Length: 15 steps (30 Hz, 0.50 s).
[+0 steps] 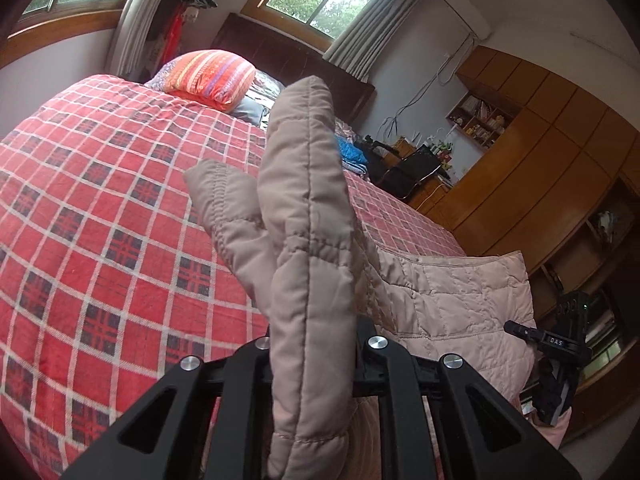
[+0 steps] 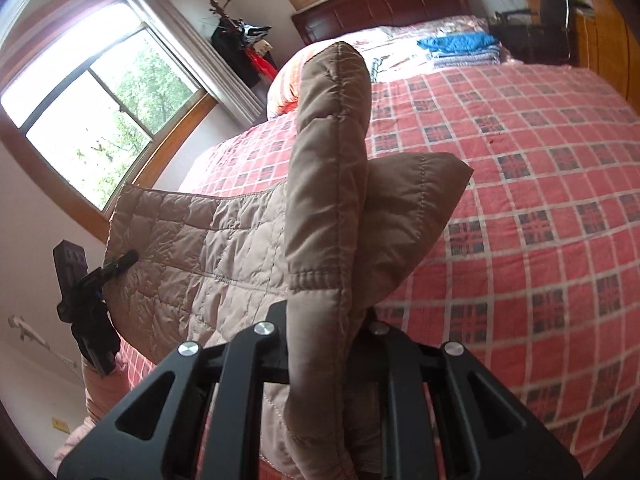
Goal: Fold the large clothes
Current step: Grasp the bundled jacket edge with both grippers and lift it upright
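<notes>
A beige quilted jacket (image 1: 460,300) hangs stretched between my two grippers above the bed. In the left wrist view my left gripper (image 1: 314,364) is shut on a thick padded fold of the jacket, which stands up between its fingers. The right gripper's black body (image 1: 560,344) shows at the jacket's far edge. In the right wrist view my right gripper (image 2: 320,344) is shut on another padded fold of the jacket (image 2: 192,248). The left gripper's body (image 2: 92,292) holds the opposite edge there. Fabric hides the fingertips of both grippers.
The bed's red plaid blanket (image 1: 100,200) lies under the jacket. An orange striped pillow (image 1: 212,76) and folded blue clothes (image 2: 456,44) sit near the dark headboard (image 2: 380,4). A wooden wardrobe (image 1: 540,140) and a black chair (image 1: 416,168) stand beside the bed.
</notes>
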Each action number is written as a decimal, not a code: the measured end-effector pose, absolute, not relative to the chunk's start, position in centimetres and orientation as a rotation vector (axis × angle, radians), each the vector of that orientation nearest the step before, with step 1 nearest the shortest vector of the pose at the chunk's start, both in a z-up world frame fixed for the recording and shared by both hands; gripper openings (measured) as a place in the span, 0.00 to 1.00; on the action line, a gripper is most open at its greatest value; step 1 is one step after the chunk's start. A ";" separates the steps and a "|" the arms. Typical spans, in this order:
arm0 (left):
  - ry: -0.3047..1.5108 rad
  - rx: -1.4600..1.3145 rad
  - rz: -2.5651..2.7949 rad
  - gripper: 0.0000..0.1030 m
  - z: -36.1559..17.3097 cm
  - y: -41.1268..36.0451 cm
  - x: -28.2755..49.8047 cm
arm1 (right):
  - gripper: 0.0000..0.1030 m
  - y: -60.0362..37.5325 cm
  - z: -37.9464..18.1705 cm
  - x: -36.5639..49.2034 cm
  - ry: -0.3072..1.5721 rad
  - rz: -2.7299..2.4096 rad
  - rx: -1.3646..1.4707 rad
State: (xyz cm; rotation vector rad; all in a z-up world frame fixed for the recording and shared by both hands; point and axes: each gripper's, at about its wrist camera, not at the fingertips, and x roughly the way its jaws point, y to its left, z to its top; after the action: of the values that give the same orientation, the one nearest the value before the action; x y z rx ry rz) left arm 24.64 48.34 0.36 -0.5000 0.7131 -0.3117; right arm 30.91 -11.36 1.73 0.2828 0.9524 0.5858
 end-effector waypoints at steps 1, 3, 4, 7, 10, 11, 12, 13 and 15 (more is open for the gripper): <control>0.709 -0.498 -0.317 0.13 0.7 48.5 23.5 | 0.13 -11.4 2.3 30.0 0.946 0.592 0.274; 0.711 -0.493 -0.320 0.13 1.1 48.8 21.3 | 0.13 -11.5 2.9 27.5 0.944 0.603 0.265; 0.715 -0.486 -0.321 0.13 1.2 48.8 20.2 | 0.13 -11.5 3.1 26.5 0.944 0.607 0.258; 0.737 -0.480 -0.328 0.13 1.0 49.0 17.1 | 0.13 -11.5 3.2 23.3 0.955 0.625 0.243; 0.757 -0.468 -0.327 0.14 0.2 49.1 14.3 | 0.13 -11.4 2.6 20.5 0.968 0.635 0.226; 0.761 -0.460 -0.328 0.14 -0.2 49.1 13.5 | 0.13 -11.3 2.1 19.6 0.976 0.637 0.222; 0.765 -0.457 -0.327 0.14 -0.7 49.2 12.7 | 0.13 -11.2 1.6 19.1 0.983 0.639 0.218; 0.770 -0.459 -0.325 0.14 -1.2 49.2 12.0 | 0.13 -11.1 1.1 18.5 0.991 0.640 0.218; 0.776 -0.451 -0.322 0.14 -2.4 49.4 11.1 | 0.13 -10.9 -0.4 17.7 1.015 0.640 0.226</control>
State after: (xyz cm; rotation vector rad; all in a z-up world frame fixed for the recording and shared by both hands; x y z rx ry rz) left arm 11.10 49.37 -2.42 -0.4512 0.7762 -0.3221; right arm 17.70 -10.90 -0.39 0.2258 1.0148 0.6402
